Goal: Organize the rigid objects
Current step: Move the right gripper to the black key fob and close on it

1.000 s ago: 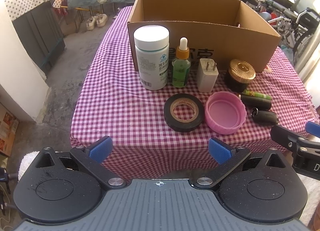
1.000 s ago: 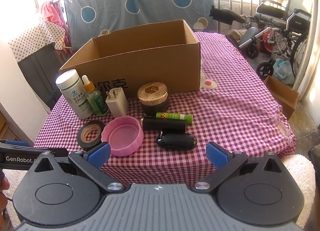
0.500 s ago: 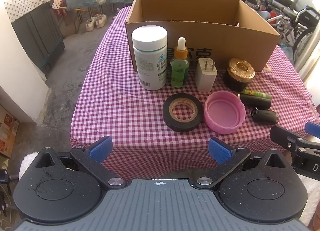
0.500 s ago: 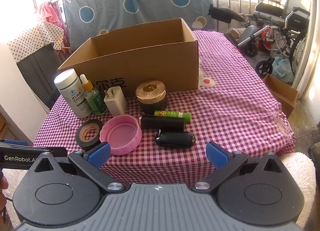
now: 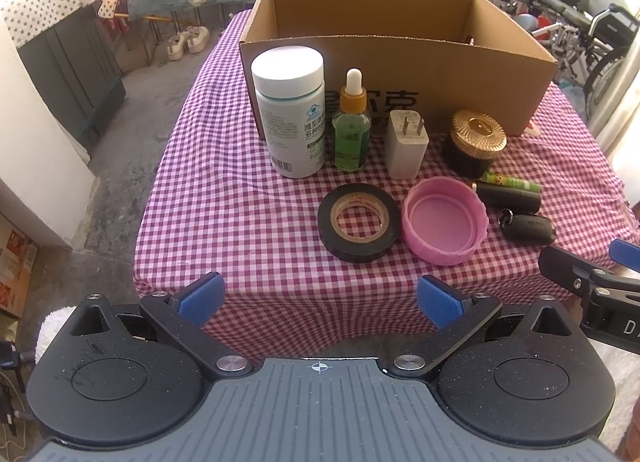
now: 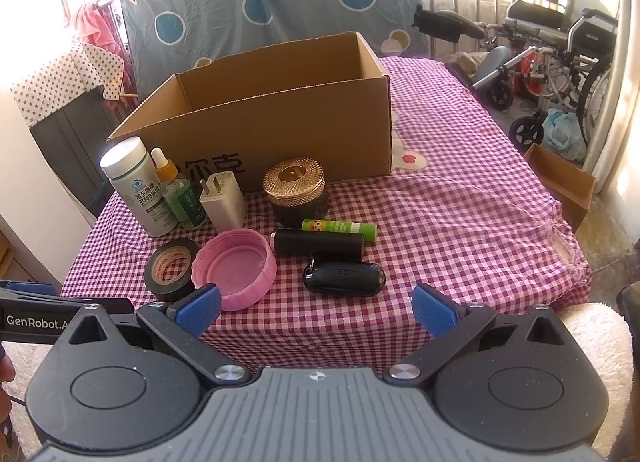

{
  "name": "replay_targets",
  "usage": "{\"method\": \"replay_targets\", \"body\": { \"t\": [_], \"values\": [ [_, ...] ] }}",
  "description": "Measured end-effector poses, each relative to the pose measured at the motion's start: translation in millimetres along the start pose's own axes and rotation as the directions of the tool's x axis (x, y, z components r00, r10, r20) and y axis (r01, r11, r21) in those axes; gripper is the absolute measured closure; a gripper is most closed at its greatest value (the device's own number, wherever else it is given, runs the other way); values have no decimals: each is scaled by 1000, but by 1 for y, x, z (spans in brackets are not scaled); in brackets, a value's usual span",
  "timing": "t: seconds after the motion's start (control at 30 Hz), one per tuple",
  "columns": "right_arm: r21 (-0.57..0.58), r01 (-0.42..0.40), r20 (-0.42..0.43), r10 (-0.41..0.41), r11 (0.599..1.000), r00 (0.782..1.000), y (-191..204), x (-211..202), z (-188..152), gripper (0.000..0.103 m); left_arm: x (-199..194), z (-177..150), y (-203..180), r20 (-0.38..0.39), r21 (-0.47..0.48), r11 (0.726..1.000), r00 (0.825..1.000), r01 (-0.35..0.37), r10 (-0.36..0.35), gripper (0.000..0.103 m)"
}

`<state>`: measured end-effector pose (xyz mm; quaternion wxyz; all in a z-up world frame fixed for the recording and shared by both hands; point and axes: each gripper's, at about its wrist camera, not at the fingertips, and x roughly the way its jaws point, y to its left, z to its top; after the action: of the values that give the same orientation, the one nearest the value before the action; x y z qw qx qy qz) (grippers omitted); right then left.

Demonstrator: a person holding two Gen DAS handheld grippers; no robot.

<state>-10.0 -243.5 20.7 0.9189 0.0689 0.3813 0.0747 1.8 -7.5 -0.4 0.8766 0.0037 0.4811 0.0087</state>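
A purple-and-white check is being shown by the cloth on the table (image 5: 224,198). Plain brown is being shown by the cardboard box (image 5: 460,74), black by the tape roll (image 5: 359,222), pink by the lid (image 5: 445,220), gold over black by the jar (image 5: 476,146), white by the bottle (image 5: 290,110) and the charger (image 5: 406,150).

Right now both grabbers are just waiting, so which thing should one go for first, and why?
Probably ease the right gripper forward onto the black key fob. Its jaws are open, the fob lies nearest, almost centred between its fingers, apart from the other things. The cardboard box behind looks empty so far.
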Motion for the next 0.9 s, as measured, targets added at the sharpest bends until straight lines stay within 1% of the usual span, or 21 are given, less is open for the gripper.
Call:
{"method": "replay_targets", "body": {
  "t": [0.07, 0.17, 0.23, 0.33, 0.4, 0.47, 0.63, 0.77, 0.83, 0.9],
  "values": [
    [11, -2, 8, 2, 1000, 1000, -4, 0, 0, 0, 1, 0, -2, 2, 7, 1000, 1000, 13, -13, 0],
    [28, -2, 21, 1, 1000, 1000, -12, -1, 1, 0, 1, 1, -6, 10, 10, 999, 999, 50, -50, 0],
    [39, 3, 32, -5, 999, 999, -19, -2, 1, 0, 0, 1, -9, 26, 21, 997, 997, 78, -78, 0],
    [60, 5, 53, -8, 998, 999, -30, -4, 2, 0, -1, 2, -17, 61, 62, 990, 990, 125, -129, 0],
    [70, 8, 65, -13, 997, 998, -37, -5, 2, 0, 1, 4, -22, 68, 85, 982, 982, 171, -177, 0],
    [80, 17, 79, -23, 997, 997, -45, -5, 2, 0, 4, 7, -27, 64, 101, 969, 970, 226, -233, 0],
    [97, 21, 98, -30, 995, 995, -61, -2, 4, 0, 9, 16, -42, 89, 135, 939, 940, 316, -329, 0],
    [101, 10, 105, -21, 995, 994, -68, 3, 8, 0, 11, 18, -58, 143, 195, 919, 918, 341, -371, 1],
    [107, -4, 104, -7, 994, 995, -72, 7, 10, 0, 12, 19, -67, 151, 229, 912, 914, 339, -377, 2],
    [116, -23, 99, 11, 993, 995, -75, 11, 11, 1, 17, 20, -75, 138, 249, 905, 912, 346, -387, 3]
  ]
}}
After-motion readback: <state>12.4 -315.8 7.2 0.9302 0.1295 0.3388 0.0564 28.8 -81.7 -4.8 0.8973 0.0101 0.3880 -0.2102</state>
